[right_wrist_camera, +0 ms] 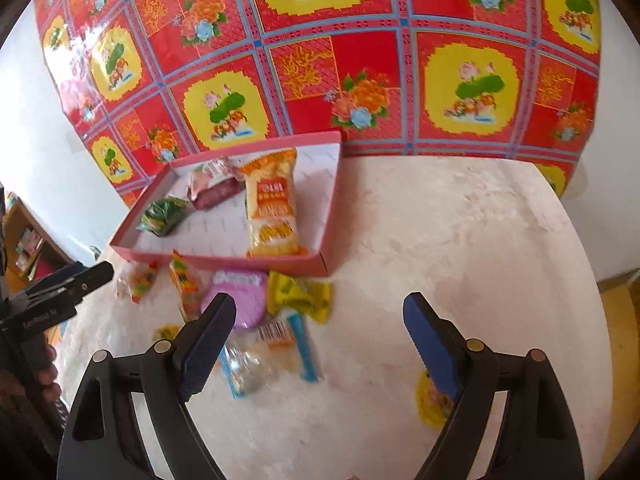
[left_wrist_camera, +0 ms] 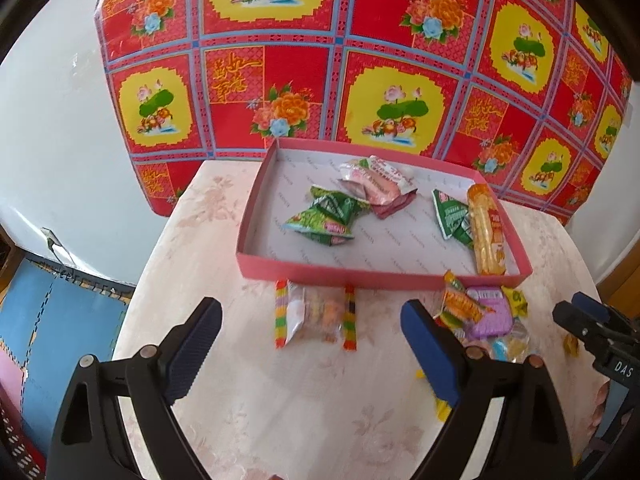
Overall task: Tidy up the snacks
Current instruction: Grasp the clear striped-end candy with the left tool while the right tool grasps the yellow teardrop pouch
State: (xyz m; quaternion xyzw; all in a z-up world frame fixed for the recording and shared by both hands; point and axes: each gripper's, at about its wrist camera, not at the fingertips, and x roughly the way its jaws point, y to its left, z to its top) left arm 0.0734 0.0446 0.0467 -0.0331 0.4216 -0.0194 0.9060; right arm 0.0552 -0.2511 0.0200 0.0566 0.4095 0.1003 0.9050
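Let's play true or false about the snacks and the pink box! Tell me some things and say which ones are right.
1. The pink box has green packets inside. True.
2. The long orange snack pack lies outside the box on the table. False: it lies inside the box.
3. The purple snack sits on the table, in front of the box. True.
4. The left hand-held gripper is squeezing the packet with rainbow-striped ends. False: its jaws are open, and the packet lies on the table ahead of them.
5. The right hand-held gripper is holding nothing. True.
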